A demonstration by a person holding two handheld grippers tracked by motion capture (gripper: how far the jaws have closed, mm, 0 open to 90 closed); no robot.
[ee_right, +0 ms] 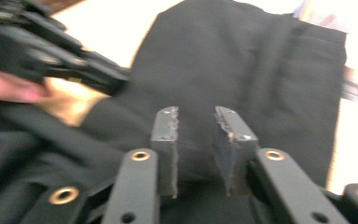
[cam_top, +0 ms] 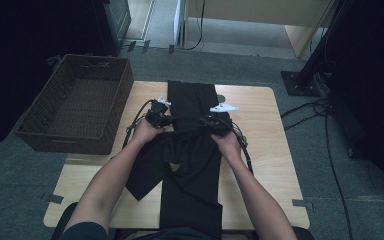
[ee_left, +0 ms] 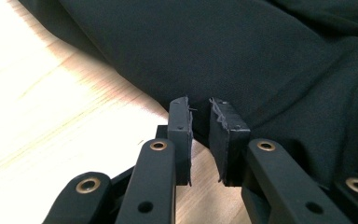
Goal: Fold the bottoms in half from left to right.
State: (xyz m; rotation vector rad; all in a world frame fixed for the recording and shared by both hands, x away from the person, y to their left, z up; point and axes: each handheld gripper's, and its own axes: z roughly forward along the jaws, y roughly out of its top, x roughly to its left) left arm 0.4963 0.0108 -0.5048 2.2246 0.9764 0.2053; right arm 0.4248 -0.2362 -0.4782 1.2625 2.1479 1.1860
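Over the black trousers (cam_top: 192,150), both grippers point forward, apart.

The garment (cam_top: 192,150) lies on the table (cam_top: 260,150), the basket (cam_top: 80,100) at its left.

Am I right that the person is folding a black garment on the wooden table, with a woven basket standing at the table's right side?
Not quite: the woven basket stands at the left side of the wooden table, as the high view shows. The black garment does lie on that table.
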